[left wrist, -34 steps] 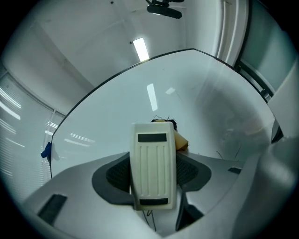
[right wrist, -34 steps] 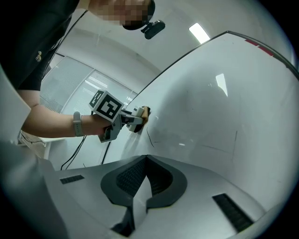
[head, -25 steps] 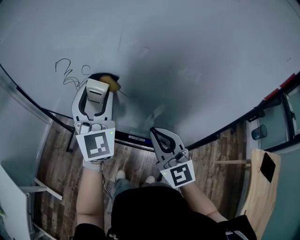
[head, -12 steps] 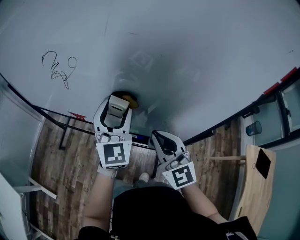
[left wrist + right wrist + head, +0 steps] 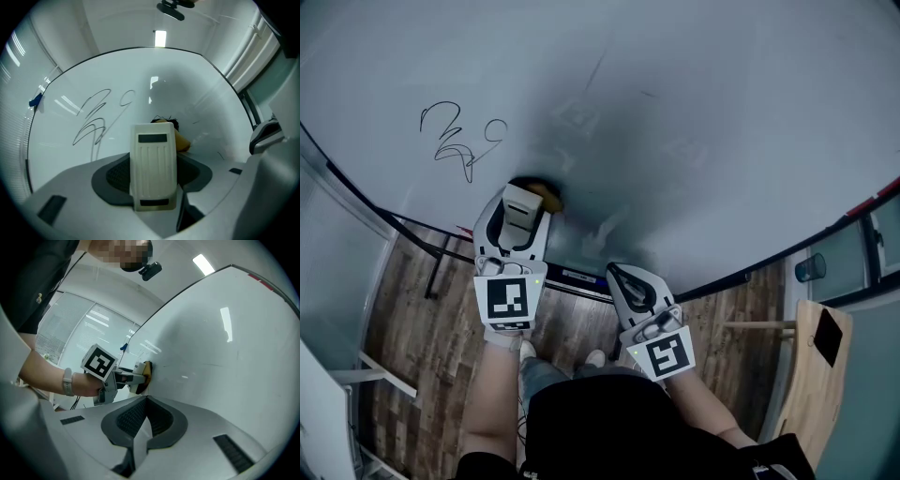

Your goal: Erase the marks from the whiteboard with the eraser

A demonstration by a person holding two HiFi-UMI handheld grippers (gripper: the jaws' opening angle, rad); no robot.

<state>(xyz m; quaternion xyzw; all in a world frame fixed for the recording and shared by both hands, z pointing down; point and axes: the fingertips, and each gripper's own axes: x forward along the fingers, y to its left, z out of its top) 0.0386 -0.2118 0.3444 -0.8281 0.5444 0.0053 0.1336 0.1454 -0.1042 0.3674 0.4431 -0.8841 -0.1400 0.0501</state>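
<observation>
Over the last 1 second the eraser (image 5: 153,168) swept away from the marks (image 5: 455,142) toward the right along the whiteboard's (image 5: 703,112) lower edge, then came part of the way back. 1 second earlier it sat just beside the scribble's right end. Half a second earlier it was well apart from it. At this moment it lay near the scribble again, below and to its right, but not touching it. The scribble looked as whole as before, with every loop intact, so I judged the main erasing had not yet started. The pass had only covered board to the right of the marks.

The left tool (image 5: 521,208) was clamped on the eraser's white body, 1 jaw on each side. It pointed straight at the board, so the eraser's yellow face (image 5: 182,141) pressed flat against it. The left forearm reached up and forward from the body.

The right tool (image 5: 619,277) hung lower and closer to the person, short of the board. Its jaws met with nothing between them, and it took no part in the wiping. The eraser probably needed to travel up and left to reach the scribble.
</observation>
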